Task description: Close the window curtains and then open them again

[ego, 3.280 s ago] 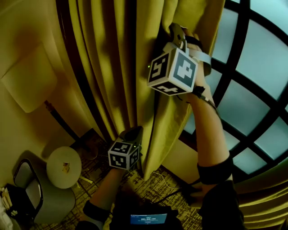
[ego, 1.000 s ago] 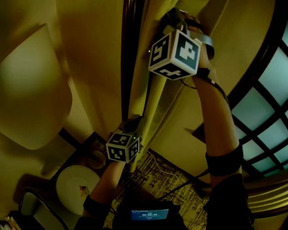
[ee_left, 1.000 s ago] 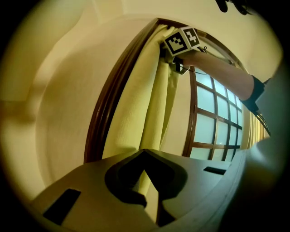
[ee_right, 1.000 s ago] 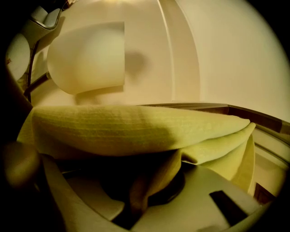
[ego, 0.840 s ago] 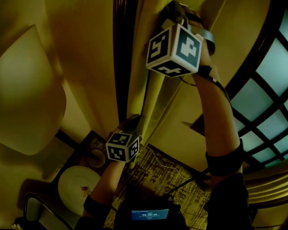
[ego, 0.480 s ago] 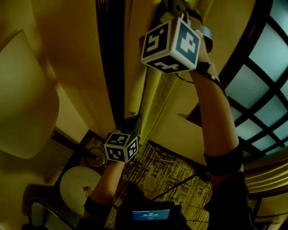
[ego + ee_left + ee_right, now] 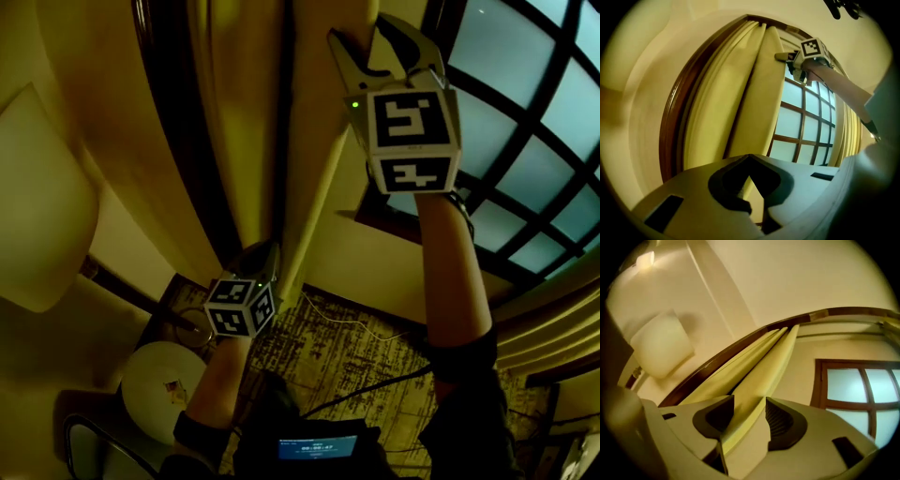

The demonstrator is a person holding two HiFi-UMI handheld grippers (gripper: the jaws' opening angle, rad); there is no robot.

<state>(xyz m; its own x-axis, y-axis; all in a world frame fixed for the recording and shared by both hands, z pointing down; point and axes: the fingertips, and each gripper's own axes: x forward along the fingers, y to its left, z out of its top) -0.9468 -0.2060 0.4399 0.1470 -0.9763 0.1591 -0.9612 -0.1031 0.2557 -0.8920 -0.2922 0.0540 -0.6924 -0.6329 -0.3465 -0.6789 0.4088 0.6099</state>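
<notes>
The yellow curtain (image 7: 253,122) hangs bunched in folds against the dark window frame at the left of the window (image 7: 525,141). High up, my right gripper (image 7: 373,42) has just been opening. Its jaws stand apart with the curtain's edge fold (image 7: 754,385) running loosely between the pads, which do not press on it. Lower down, my left gripper (image 7: 264,255) is shut on the curtain's lower edge. In the left gripper view its jaws (image 7: 750,161) meet, with curtain cloth (image 7: 759,93) behind the gap. The right gripper (image 7: 787,57) shows there at the curtain's top.
A pale lamp shade (image 7: 37,225) hangs at the left, above a round side table (image 7: 164,384). Cables lie on the patterned carpet (image 7: 356,356). Another gathered curtain (image 7: 553,328) sits at the window's right side. The dark lattice window fills the upper right.
The curtain has been drawn left and bunched at the frame, so more window shows. My right gripper has rolled over, moved right and opened off the curtain. The left has shifted slightly left.
</notes>
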